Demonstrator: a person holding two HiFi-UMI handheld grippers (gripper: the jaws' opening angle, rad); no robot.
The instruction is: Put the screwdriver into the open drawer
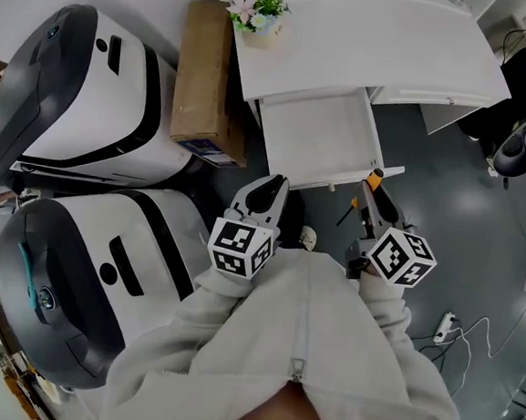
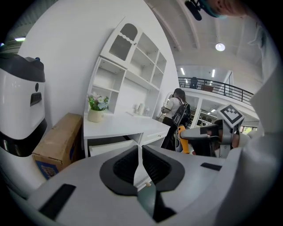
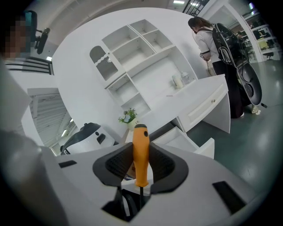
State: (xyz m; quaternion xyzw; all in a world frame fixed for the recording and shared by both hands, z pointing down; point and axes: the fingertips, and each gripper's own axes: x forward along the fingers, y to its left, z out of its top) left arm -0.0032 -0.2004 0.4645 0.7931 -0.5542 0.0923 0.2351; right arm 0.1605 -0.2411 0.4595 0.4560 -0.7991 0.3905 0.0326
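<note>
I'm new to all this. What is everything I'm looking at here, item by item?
white desk with shelf unit: one, white, top of head view
open drawer: one, white, pulled out of the desk front
potted flowers: one, pink and green, desk's left corner
cardboard box: one, brown, on the floor left of the desk
rounded machines: two, white and grey, far left
standing person: one, dark backpack, beyond the desk
orange-handled screwdriver: one, in the right claw
left claw: one, grey, shut, empty
right claw: one, grey, gripping the screwdriver

Head view steeply down; desk point(image 1: 369, 40) in all views.
</note>
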